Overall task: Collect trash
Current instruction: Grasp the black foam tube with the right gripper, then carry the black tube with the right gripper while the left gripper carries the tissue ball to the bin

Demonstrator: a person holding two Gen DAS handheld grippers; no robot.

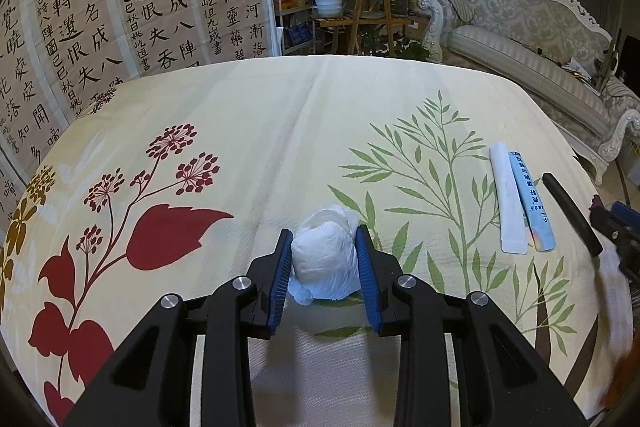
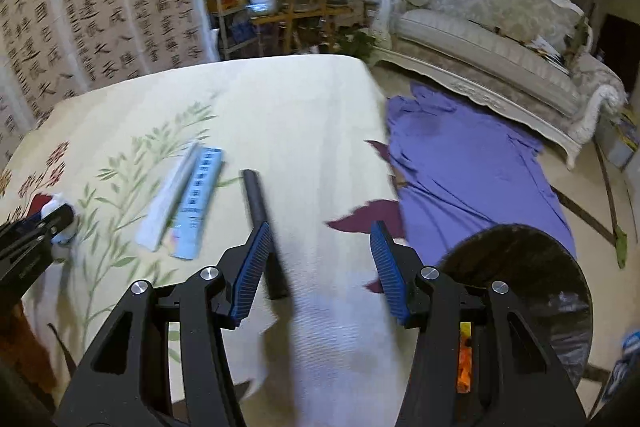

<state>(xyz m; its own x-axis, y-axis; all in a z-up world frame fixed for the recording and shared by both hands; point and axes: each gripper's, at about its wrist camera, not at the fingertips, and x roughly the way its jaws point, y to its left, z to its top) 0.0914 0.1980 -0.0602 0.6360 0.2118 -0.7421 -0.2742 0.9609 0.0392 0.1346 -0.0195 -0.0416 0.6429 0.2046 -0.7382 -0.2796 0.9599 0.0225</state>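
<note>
A crumpled white tissue ball [image 1: 326,265] sits between the blue pads of my left gripper [image 1: 325,239], which is shut on it, low over the floral tablecloth [image 1: 280,131]. The tissue also shows at the left edge of the right wrist view [image 2: 60,223]. My right gripper [image 2: 320,239] is open and empty over the table's right side. A black pen [image 2: 264,231] lies just beside its left finger. A white packet [image 1: 507,199] and a blue packet [image 1: 532,201] lie side by side on the cloth; the packets also show in the right wrist view [image 2: 188,203].
A round black trash bin [image 2: 528,291] with a dark liner stands on the floor right of the table. A purple cloth [image 2: 472,171] is spread on the floor. A sofa [image 2: 492,39], plant stands [image 1: 360,7] and a calligraphy screen [image 1: 120,7] lie beyond the table.
</note>
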